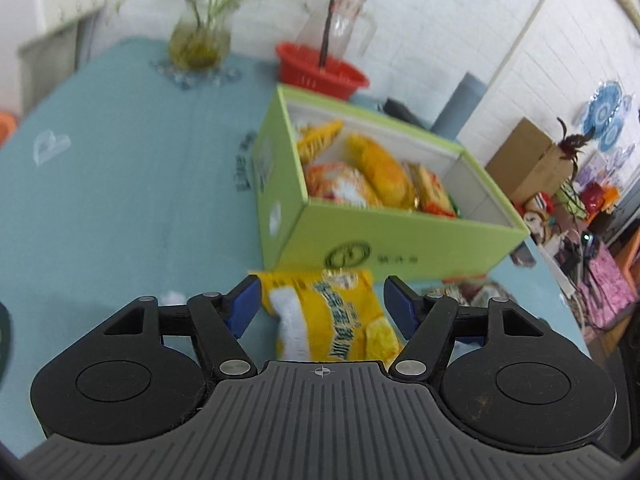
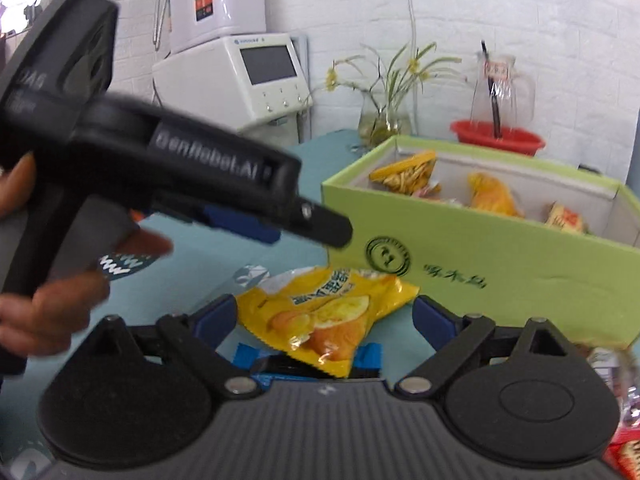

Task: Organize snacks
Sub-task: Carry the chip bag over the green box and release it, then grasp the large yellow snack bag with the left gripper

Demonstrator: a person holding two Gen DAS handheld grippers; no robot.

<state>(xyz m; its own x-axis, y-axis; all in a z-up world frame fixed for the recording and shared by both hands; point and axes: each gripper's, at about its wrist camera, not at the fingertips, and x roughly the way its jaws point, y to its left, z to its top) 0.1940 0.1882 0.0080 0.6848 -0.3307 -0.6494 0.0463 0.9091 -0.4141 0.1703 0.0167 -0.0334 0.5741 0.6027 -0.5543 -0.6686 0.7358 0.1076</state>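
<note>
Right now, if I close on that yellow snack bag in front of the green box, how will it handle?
The yellow snack bag looks puffy and crinkled, so probably light and squashy. Its glossy film may slip between pads. Lying partly on a blue packet, it may drag that along.

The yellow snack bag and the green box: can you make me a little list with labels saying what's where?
Yellow snack bag: lying on the blue tablecloth, in front of the green box
Green box: open, with several orange and yellow snack packets inside
Left gripper: open, a finger on each side of the bag, not squeezing it
Right gripper: open, also around the bag, pads apart from it
Under the bag: a blue wrapper
Behind the box: red basket, glass pitcher, flower vase
</note>
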